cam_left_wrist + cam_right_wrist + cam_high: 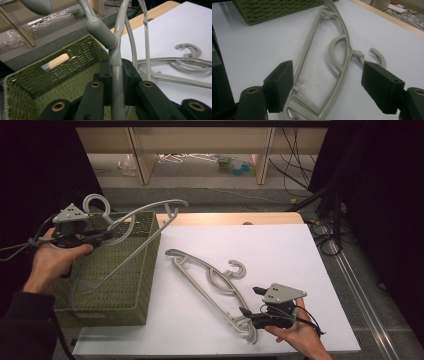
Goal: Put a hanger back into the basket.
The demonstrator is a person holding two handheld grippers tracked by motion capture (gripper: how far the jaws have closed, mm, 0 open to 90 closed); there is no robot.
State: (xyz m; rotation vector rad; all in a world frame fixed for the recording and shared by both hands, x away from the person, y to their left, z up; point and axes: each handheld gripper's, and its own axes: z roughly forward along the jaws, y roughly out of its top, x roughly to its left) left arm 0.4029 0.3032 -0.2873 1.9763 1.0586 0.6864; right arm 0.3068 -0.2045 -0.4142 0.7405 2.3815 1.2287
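Grey hanger (pixel 131 227) clamped in left gripper (pixel 102 236), above basket rim (pixel 150 245).

No lettering, label, brand mark or number can be read anywhere in these views. The grey hanger (pixel 117 50) clamped between the left fingers is plain, and so is the hanger (pixel 324 62) lying ahead of the right fingers
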